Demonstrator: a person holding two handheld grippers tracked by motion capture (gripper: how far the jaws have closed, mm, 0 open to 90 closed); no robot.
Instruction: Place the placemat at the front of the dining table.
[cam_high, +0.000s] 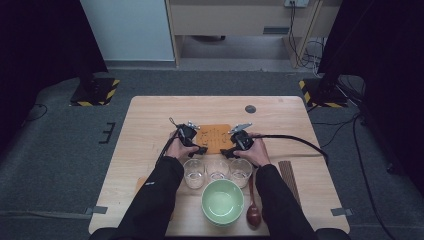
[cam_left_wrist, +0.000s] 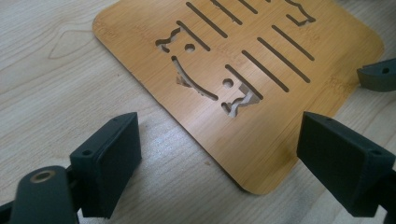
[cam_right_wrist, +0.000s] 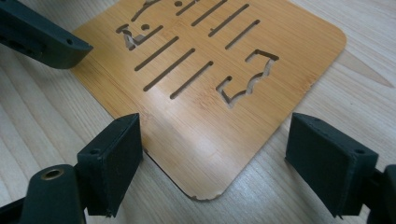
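A square bamboo trivet (cam_high: 214, 136) with cut-out slots lies flat in the middle of the table. My left gripper (cam_high: 199, 148) rests at its near left corner, my right gripper (cam_high: 228, 151) at its near right corner. In the left gripper view the gripper (cam_left_wrist: 219, 161) stands open, its jaws straddling a rounded corner of the trivet (cam_left_wrist: 261, 140) without touching it. My right gripper (cam_right_wrist: 212, 161) is likewise open, with another corner of the trivet (cam_right_wrist: 210, 135) between its jaws and gaps on both sides. Each gripper view also catches a jaw tip of the other gripper.
Just in front of the hands stand three clear glasses (cam_high: 217, 169) in a row. Nearer the front edge sit a green bowl (cam_high: 222, 201) and a brown wooden spoon (cam_high: 253, 212). Dark chopsticks (cam_high: 288, 177) lie at the right. A small dark disc (cam_high: 250, 108) lies near the far edge.
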